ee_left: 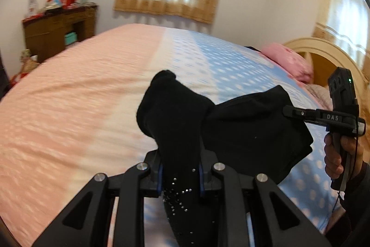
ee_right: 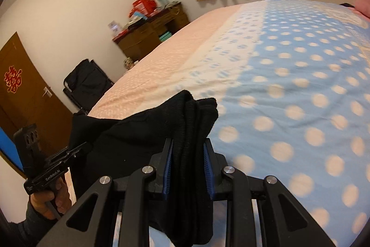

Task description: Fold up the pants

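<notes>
Hanging in the air above the bed (ee_right: 289, 89), the black pants (ee_left: 231, 122) stretch between the two claws, their long axis running sideways from one claw to the other and sagging in the middle. The left claw (ee_left: 179, 175) is clamped narrow on a bunched end of the pants sprinkled with small shiny studs; the right claw (ee_right: 188, 168) pinches several stacked folds of the cloth between its blue pads (ee_right: 168, 168). Beyond the bed stands a brown cabinet (ee_right: 150, 36) with red boxes (ee_right: 143, 5) on top.
</notes>
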{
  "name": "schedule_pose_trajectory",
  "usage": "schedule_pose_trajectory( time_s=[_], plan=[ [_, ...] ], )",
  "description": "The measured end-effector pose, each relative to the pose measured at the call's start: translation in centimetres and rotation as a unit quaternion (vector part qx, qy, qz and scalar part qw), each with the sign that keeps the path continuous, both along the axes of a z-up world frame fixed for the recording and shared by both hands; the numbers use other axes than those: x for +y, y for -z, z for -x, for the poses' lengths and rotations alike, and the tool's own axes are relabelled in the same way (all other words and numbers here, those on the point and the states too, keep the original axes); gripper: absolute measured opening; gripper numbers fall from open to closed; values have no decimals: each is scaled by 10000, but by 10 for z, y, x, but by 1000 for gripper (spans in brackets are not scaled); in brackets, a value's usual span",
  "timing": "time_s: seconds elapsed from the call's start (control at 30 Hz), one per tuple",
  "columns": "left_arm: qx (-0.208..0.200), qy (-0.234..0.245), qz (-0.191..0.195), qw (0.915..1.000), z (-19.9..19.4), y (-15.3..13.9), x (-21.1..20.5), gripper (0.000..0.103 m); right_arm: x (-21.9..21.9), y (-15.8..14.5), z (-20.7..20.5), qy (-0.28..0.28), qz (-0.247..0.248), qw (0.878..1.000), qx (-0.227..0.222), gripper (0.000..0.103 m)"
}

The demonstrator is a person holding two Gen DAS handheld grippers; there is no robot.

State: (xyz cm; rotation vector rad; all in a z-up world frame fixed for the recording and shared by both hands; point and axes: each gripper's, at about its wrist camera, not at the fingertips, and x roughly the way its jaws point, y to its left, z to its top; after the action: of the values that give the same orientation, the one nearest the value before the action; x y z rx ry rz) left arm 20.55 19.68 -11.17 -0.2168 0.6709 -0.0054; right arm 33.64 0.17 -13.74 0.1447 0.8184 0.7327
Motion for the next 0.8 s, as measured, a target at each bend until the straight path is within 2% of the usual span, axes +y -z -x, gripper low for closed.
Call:
schedule_pose_trajectory(
  time_s=[0.2,0.3,0.37,0.53,0.6,0.67,0.8],
  plan=[
    [291,-331,75,9990,-11,23,29,23,32,25,-22,-59,127,9997,204,25],
    [535,-468,45,9975,-18,41,31,30,31,44,-34,26,177,9989,434,25],
    [588,-586,67,9965,-21,48,32,43,28,54,-41,45,162,9983,553,26],
    [640,-811,-79,9946,-23,51,34,61,25,68,-50,121,115,9972,723,29],
    [675,-827,-136,9942,-22,52,35,64,24,71,-50,147,100,9973,709,29],
    [701,-928,-181,9931,-22,53,36,72,23,71,-50,172,94,9974,698,31],
    [732,-1016,-167,9920,-23,55,43,77,21,72,-50,185,127,9975,667,35]
  ],
)
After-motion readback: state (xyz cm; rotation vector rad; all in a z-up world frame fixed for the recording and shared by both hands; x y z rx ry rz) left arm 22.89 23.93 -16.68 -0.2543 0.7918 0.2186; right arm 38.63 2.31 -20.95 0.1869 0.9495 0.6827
